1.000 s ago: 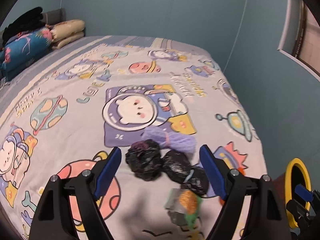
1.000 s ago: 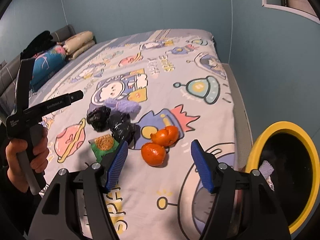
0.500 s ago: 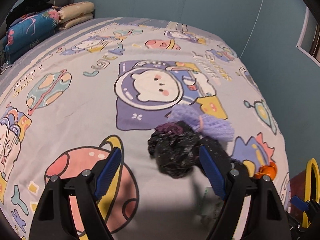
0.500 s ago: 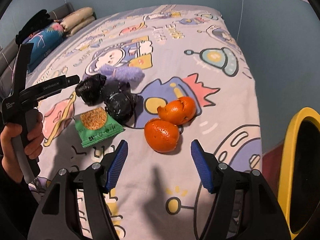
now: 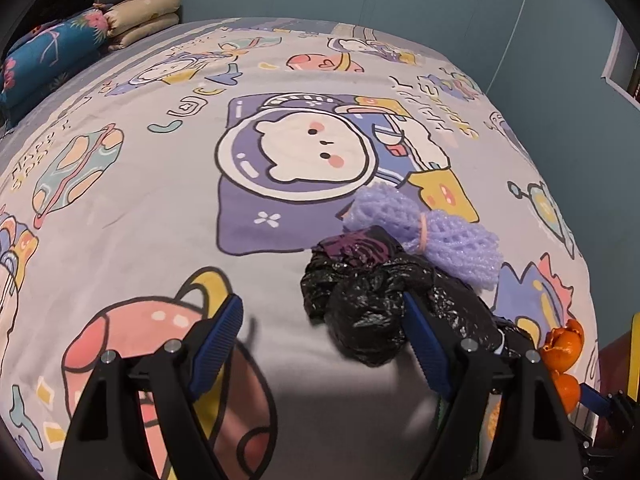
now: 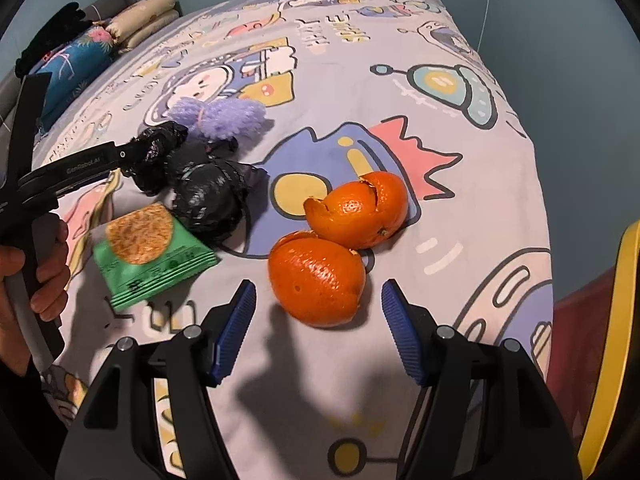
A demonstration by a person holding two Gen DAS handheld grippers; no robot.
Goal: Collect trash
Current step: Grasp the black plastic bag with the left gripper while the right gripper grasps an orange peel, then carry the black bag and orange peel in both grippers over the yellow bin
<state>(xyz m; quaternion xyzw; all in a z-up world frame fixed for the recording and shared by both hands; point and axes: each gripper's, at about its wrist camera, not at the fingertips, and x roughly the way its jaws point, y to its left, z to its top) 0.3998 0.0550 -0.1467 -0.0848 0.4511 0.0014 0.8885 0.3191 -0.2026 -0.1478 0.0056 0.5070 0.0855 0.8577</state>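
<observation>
Trash lies on a cartoon-print bed. A crumpled black plastic bag sits between the fingers of my open left gripper, close against the right finger. A second black bag lies beside it, with purple foam netting behind. My open right gripper hovers just short of an orange peel; a second peel lies behind it. A green snack wrapper lies to the left. The left gripper also shows in the right wrist view, touching the black bag.
A yellow-rimmed bin stands off the bed's right edge. Pillows and a blue bolster lie at the bed's far left. A blue wall runs behind and to the right.
Both grippers have moved forward and down toward the trash. The left gripper now has the black bag between its fingers; the right gripper has closed in on the near orange peel.
</observation>
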